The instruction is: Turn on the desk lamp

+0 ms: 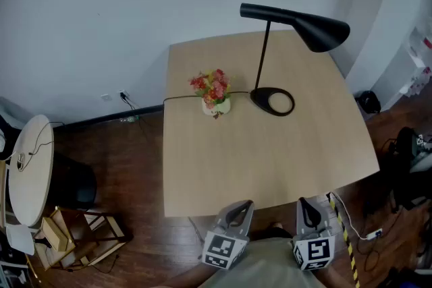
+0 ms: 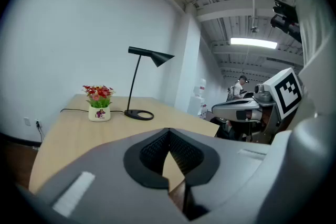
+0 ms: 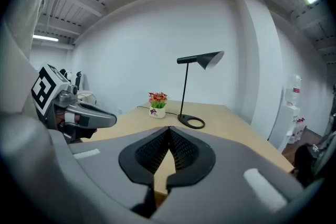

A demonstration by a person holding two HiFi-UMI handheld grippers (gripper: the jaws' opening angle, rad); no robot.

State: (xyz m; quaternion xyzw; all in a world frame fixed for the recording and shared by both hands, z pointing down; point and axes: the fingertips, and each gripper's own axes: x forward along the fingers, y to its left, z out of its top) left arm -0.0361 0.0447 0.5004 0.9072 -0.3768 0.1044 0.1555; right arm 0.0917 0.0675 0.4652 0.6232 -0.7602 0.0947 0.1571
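A black desk lamp stands on the far half of the wooden table (image 1: 270,165): ring base (image 1: 273,102), thin stem, cone shade (image 1: 317,30) showing no glow. Its cord runs left behind a small white pot of red flowers (image 1: 214,92) and off the table. The lamp (image 2: 140,81) and flowers (image 2: 98,102) are far ahead in the left gripper view, and likewise the lamp (image 3: 189,86) in the right gripper view. My left gripper (image 1: 233,216) (image 2: 168,131) and right gripper (image 1: 309,212) (image 3: 169,128) hover side by side at the table's near edge, both shut and holding nothing.
A round white side table (image 1: 27,165) and a wooden rack (image 1: 81,233) stand on the floor at left. A wall socket (image 1: 123,96) is behind the table's left corner. A black bag (image 1: 368,102) and cables (image 1: 371,234) lie at right. A person (image 2: 242,81) stands far off.
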